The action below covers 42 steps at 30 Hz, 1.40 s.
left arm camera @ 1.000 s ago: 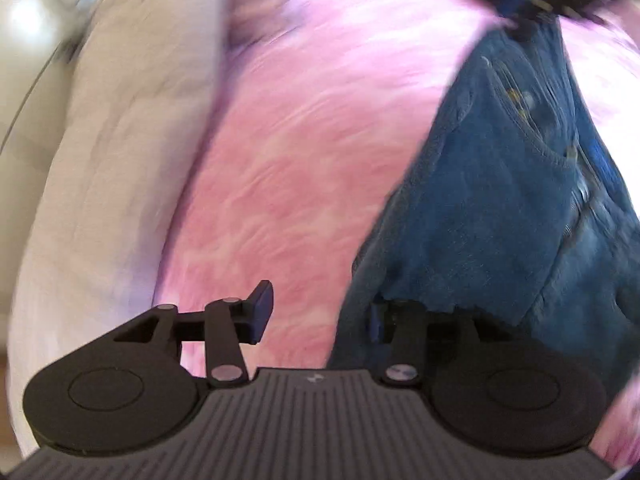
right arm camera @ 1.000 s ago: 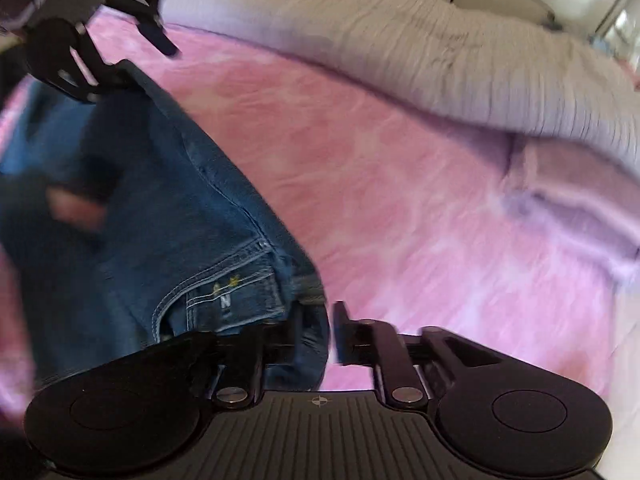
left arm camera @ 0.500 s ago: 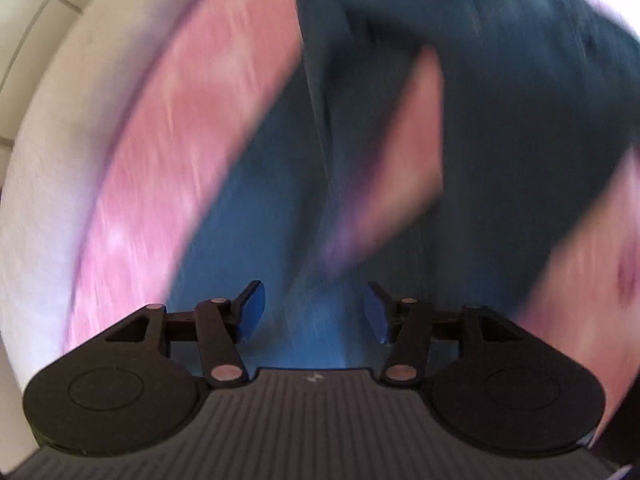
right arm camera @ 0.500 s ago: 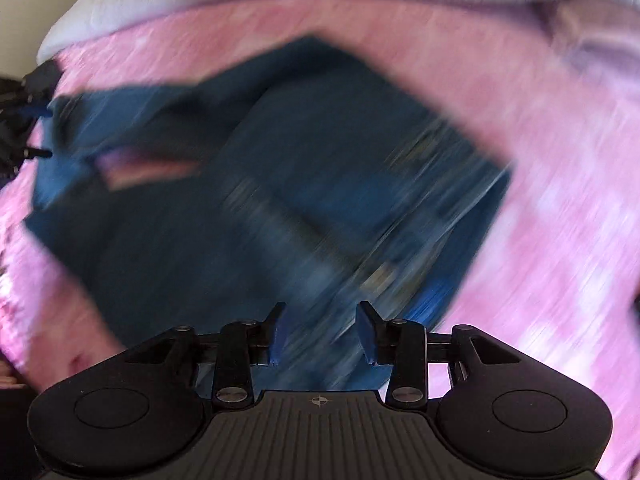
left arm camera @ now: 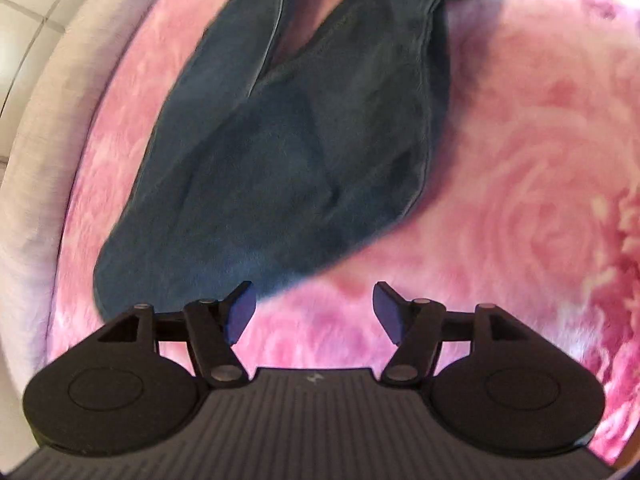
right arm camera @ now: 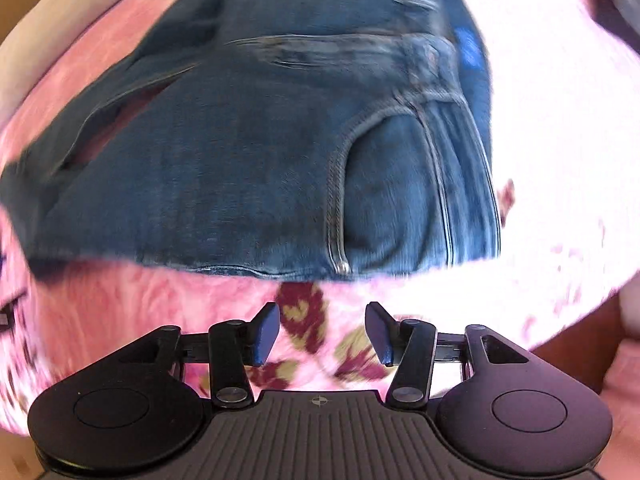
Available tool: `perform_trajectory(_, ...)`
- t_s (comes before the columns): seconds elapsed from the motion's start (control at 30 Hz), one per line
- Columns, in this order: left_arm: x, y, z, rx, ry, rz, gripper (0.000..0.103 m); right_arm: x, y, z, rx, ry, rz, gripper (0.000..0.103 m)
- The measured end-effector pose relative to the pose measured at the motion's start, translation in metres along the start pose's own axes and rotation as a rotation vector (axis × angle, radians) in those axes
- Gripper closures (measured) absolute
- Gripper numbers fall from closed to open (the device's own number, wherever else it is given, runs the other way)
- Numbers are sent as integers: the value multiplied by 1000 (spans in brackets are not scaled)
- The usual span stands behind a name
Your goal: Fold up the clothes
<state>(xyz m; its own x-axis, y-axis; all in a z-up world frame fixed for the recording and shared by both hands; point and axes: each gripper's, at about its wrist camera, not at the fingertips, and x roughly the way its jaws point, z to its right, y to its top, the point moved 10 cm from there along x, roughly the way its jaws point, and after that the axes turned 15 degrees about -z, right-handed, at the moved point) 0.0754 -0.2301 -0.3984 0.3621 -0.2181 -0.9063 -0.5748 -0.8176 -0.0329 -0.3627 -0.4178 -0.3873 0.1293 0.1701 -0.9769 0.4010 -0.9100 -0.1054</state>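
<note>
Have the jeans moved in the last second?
Yes. The jeans, then held up by both grippers, now lie flat on the pink blanket, clear of both open jaws.

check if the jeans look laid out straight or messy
Somewhat messy: the jeans lie askew on the pink blanket, the legs splayed with blanket showing through a gap between them. Nothing looks torn or spilled.
</note>
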Motion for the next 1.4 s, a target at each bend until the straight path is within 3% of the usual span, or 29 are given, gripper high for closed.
perform_trajectory(0.1, -12, 18, 18, 39, -3, 127, 41, 1, -4, 7, 52, -2, 38, 50)
perform_trajectory(0.27, -14, 52, 42, 49, 112, 193, 41, 11, -7, 38, 216, 161, 131, 49)
perform_trajectory(0.43, -12, 75, 57, 12, 194, 226, 42, 20, 1, 83, 409, 465, 362, 49)
perform_trajectory(0.57, -11, 87, 72, 50, 280, 227, 46, 37, 4, 111, 560, 706, 514, 50)
perform_trajectory(0.6, -17, 91, 78, 70, 283, 233, 52, 40, 2, 118, 593, 732, 525, 70)
perform_trajectory(0.63, -23, 95, 84, 90, 285, 239, 65, 43, 1, 125, 628, 756, 533, 89)
perform_trajectory(0.7, -36, 103, 96, 130, 290, 250, 86, 39, 2, 140, 659, 812, 538, 93)
perform_trajectory(0.73, -42, 107, 102, 150, 292, 256, 95, 32, 5, 146, 635, 806, 534, 94)
perform_trajectory(0.83, -60, 119, 121, 210, 299, 273, 99, -1, 17, 177, 538, 756, 549, 95)
perform_trajectory(0.9, -73, 126, 133, 250, 303, 285, 99, -26, 27, 199, 466, 710, 560, 96)
perform_trajectory(1.0, -91, 138, 152, 310, 310, 302, 98, -59, 41, 234, 385, 574, 622, 96)
perform_trajectory(1.07, -99, 144, 165, 347, 314, 314, 97, -66, 48, 258, 386, 511, 660, 96)
perform_trajectory(1.23, -73, 142, 197, 398, 319, 360, 94, -40, 41, 266, 350, 461, 689, 96)
perform_trajectory(1.4, -50, 120, 206, 362, 399, 357, 89, -12, 34, 276, 346, 462, 750, 95)
